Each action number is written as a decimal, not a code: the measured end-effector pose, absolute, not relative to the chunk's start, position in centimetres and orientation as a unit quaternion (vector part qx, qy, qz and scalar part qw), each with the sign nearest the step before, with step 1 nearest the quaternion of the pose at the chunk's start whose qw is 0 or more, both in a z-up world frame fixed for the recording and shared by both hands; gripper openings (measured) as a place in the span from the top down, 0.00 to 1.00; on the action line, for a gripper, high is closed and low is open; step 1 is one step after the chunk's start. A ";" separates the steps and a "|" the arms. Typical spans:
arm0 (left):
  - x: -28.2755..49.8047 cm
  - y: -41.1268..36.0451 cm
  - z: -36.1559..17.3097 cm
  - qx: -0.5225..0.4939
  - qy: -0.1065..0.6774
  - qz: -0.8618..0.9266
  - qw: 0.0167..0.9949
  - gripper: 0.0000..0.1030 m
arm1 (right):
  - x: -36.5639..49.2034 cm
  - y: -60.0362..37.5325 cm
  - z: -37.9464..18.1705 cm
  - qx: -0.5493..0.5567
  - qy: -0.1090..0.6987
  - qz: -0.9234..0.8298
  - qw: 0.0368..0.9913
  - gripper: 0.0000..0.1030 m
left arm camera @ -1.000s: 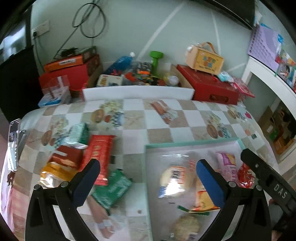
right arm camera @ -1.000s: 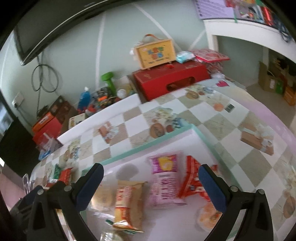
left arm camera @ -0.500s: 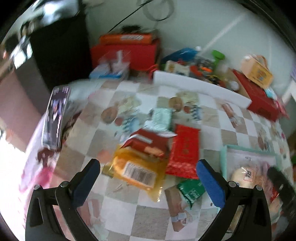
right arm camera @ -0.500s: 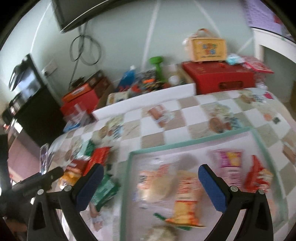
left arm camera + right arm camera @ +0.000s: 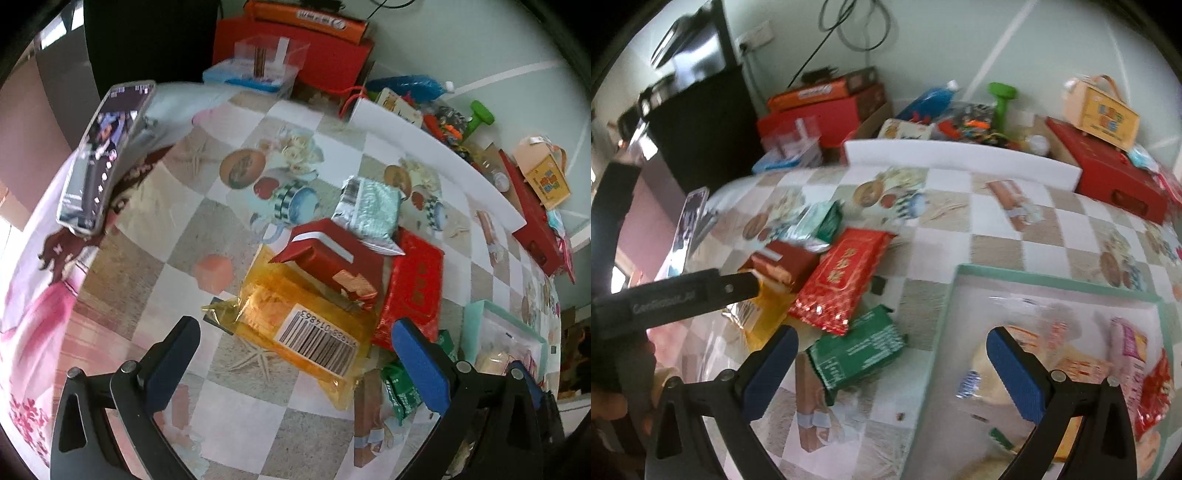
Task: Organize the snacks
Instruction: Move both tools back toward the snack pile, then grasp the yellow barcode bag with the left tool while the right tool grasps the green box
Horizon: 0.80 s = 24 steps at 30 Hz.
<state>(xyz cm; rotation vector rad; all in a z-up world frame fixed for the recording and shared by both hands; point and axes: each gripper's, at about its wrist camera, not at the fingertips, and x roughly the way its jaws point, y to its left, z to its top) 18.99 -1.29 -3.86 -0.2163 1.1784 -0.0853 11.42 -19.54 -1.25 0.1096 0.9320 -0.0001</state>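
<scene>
The left gripper (image 5: 295, 354) is held wide open with nothing between its fingers, above a yellow packet (image 5: 295, 314) with a barcode label that lies straight ahead of it on the checked tabletop (image 5: 184, 236). Just beyond the yellow packet a dark red box (image 5: 332, 258) is seen resting partly on it, with a silver-green pouch (image 5: 369, 210) farther ahead. A red packet (image 5: 413, 288) lies by the right finger, and a green packet (image 5: 400, 387) is partly hidden behind that finger. A phone (image 5: 103, 158) is seen far to the left.

The right gripper (image 5: 890, 365) is likewise wide open and empty. The green packet (image 5: 857, 347) lies just ahead between its fingers, the red packet (image 5: 842, 277) beyond it. A teal-rimmed tray (image 5: 1034, 277) holding several blurred snacks is seen ahead to the right.
</scene>
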 end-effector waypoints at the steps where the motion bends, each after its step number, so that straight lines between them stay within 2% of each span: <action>1: 19.2 -1.2 -4.2 -0.107 0.558 -0.039 0.822 0.00 | 11.6 -19.1 -1.4 0.049 0.451 0.005 0.891 0.00; 10: 20.1 -1.0 -6.6 -0.137 0.582 -0.038 0.800 0.00 | 12.9 -16.3 -3.4 0.009 0.474 0.039 0.879 0.03; 24: 19.8 -0.8 -7.3 -0.138 0.593 -0.026 0.793 0.00 | 13.0 -15.9 -5.5 -0.004 0.500 0.045 0.865 0.11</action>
